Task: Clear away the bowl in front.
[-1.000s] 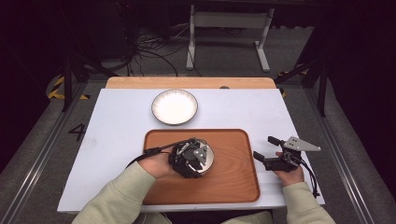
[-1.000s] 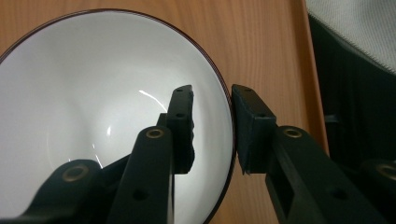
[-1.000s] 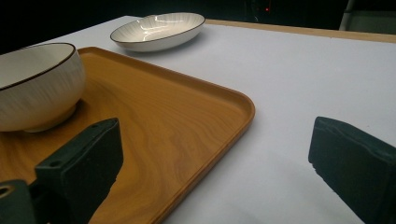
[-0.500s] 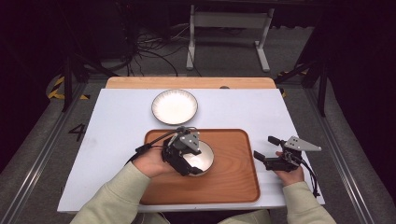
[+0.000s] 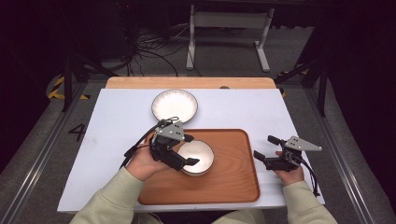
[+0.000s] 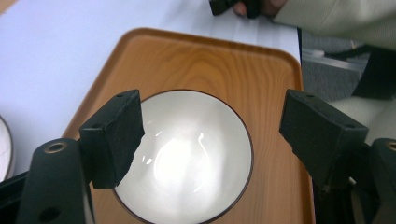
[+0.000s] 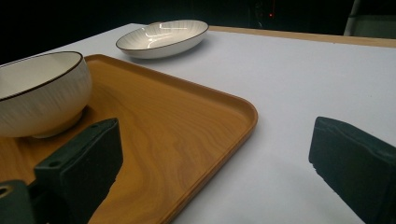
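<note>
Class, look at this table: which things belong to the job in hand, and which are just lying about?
Part of the job:
- white bowl, set on the wooden tray
- left gripper, above the bowl, jaws just opened, nothing between them

Lying about:
- white plate, on the table beyond the tray
- right gripper, open, idle beside the tray

Overhead light brightens the white table (image 5: 116,135) while the surroundings sink into darkness — glare pools inside the bowl (image 6: 187,158), and the nearest jaws blur softly in both gripper views.
</note>
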`<control>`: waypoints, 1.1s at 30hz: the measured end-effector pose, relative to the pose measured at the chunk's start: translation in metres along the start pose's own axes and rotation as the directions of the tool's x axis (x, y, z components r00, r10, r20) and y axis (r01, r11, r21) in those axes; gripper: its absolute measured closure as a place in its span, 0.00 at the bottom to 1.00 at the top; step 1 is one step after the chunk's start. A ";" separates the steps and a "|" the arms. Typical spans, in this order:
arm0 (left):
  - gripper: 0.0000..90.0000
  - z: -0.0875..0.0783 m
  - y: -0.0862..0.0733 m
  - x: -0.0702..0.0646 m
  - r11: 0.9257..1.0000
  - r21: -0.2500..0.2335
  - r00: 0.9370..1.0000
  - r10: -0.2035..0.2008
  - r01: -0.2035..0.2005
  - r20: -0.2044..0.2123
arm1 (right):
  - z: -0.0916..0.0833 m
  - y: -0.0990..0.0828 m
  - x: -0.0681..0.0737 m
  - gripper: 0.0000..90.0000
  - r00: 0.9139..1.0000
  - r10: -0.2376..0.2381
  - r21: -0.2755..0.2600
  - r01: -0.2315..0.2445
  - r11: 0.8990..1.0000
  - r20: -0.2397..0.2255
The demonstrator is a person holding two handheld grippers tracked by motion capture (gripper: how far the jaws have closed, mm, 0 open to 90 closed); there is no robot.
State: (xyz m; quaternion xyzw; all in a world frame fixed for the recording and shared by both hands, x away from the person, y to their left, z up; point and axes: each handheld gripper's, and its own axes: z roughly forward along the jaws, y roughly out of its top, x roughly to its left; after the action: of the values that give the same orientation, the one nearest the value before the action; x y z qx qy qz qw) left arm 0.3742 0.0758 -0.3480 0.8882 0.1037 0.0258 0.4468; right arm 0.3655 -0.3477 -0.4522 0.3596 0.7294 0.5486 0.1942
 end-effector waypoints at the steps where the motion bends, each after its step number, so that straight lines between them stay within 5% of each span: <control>1: 0.24 -0.002 -0.002 0.001 1.000 -0.016 1.000 -0.011 0.011 -0.006 | 0.000 0.000 0.000 0.04 1.000 0.000 -0.001 0.000 1.000 -0.002; 14: 0.20 -0.027 -0.028 0.009 0.992 -0.094 0.990 -0.090 0.080 -0.107 | 0.000 0.000 0.000 0.04 1.000 -0.002 -0.003 0.002 1.000 -0.018; 19: 0.19 -0.040 -0.045 0.011 0.988 -0.113 0.978 -0.122 0.104 -0.169 | -0.001 0.000 0.000 0.04 1.000 0.000 -0.007 -0.001 1.000 -0.022; 33: 0.18 -0.075 -0.083 0.020 0.971 -0.178 0.948 -0.199 0.157 -0.249 | -0.003 0.001 -0.001 0.03 1.000 -0.002 -0.018 0.001 1.000 -0.014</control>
State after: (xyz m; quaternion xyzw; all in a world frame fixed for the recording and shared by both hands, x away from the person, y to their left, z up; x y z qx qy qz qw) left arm 0.3697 0.1871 -0.3705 0.8261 0.2402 0.1121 0.4974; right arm 0.3648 -0.3504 -0.4508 0.3535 0.7259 0.5576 0.1928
